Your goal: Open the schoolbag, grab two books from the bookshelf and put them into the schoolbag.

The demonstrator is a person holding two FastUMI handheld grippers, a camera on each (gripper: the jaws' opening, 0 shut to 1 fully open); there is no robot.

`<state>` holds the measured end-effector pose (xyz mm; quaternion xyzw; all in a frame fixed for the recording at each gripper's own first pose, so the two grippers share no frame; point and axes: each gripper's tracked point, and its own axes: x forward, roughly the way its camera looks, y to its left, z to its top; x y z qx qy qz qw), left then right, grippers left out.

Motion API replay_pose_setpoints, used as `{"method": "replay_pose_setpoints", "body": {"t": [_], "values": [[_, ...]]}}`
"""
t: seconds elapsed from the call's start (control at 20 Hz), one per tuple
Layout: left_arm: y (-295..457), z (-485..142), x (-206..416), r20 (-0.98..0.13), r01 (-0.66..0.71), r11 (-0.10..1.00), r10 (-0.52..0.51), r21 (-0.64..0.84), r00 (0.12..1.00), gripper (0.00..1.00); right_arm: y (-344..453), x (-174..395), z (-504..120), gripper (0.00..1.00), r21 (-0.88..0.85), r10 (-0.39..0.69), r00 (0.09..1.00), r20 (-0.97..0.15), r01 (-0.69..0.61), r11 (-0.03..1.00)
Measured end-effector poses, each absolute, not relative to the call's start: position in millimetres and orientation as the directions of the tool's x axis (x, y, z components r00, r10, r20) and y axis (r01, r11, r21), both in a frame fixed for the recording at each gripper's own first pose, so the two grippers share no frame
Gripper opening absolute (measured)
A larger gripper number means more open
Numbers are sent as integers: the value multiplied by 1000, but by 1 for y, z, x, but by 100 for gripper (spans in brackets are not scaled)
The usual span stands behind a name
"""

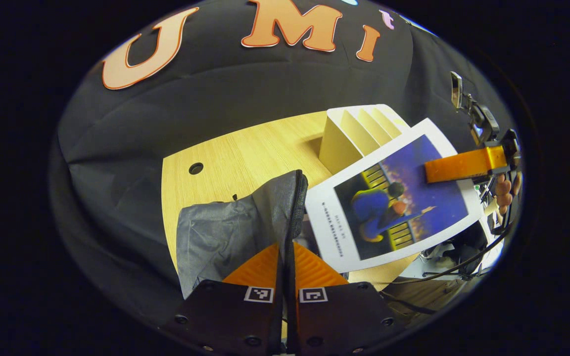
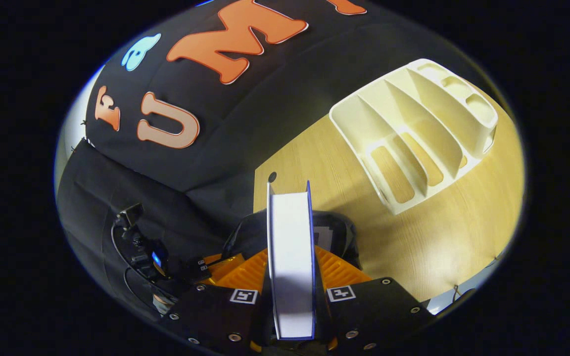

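My left tool (image 1: 285, 277) pinching the grey schoolbag's (image 1: 235, 227) edge, my right tool (image 2: 291, 277) clamped on a book (image 2: 290, 257), cream bookshelf (image 2: 413, 133) on the tabletop (image 2: 438, 237)

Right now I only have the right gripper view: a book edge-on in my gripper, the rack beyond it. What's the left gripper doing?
Observer: The left gripper is shut on the zip edge of the grey schoolbag, holding that flap up.
Operator: Where's my book relative to the bag?
Observer: In the left gripper view the book hangs tilted over the table, with its lower edge right beside the raised zip edge. It's not inside yet.
Operator: Touching the bag?
Observer: Cannot tell. The two edges meet in the picture, but depth is unclear.
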<state>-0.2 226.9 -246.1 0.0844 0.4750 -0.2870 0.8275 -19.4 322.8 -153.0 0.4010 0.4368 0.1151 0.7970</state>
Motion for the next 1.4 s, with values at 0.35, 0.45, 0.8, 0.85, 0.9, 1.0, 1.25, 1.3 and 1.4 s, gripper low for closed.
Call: {"method": "replay_pose_setpoints", "body": {"t": [0.35, 0.45, 0.8, 0.85, 0.9, 1.0, 1.25, 1.3, 1.4], "values": [[226, -240, 0, -825, 549, 823, -408, -147, 391, 5, 373, -2, -185, 36, 810, 597, 586, -547, 191, 555], [228, -240, 1, -821, 548, 822, -413, -151, 394, 5, 386, 1, -197, 36, 816, 602, 585, -543, 197, 544], [216, -238, -7, -805, 571, 804, -444, -165, 393, 5, 413, 10, -225, 36, 864, 602, 634, -485, 238, 444], [212, -238, -8, -804, 576, 800, -449, -168, 390, 5, 412, 12, -226, 36, 866, 594, 648, -477, 233, 442], [208, -238, -8, -804, 581, 796, -453, -170, 385, 5, 414, 13, -228, 36, 866, 584, 659, -474, 228, 444], [203, -237, -10, -800, 588, 787, -469, -186, 375, 5, 420, 15, -237, 36, 858, 575, 660, -483, 228, 460], [188, -239, -12, -802, 609, 771, -478, -188, 358, 5, 446, 10, -253, 39, 871, 619, 628, -472, 220, 440], [186, -239, -13, -804, 617, 766, -477, -182, 356, 5, 449, 10, -255, 39, 871, 621, 627, -470, 216, 442], [184, -241, -14, -807, 623, 763, -473, -174, 353, 5, 454, 16, -260, 39, 873, 626, 626, -465, 206, 442]]}}
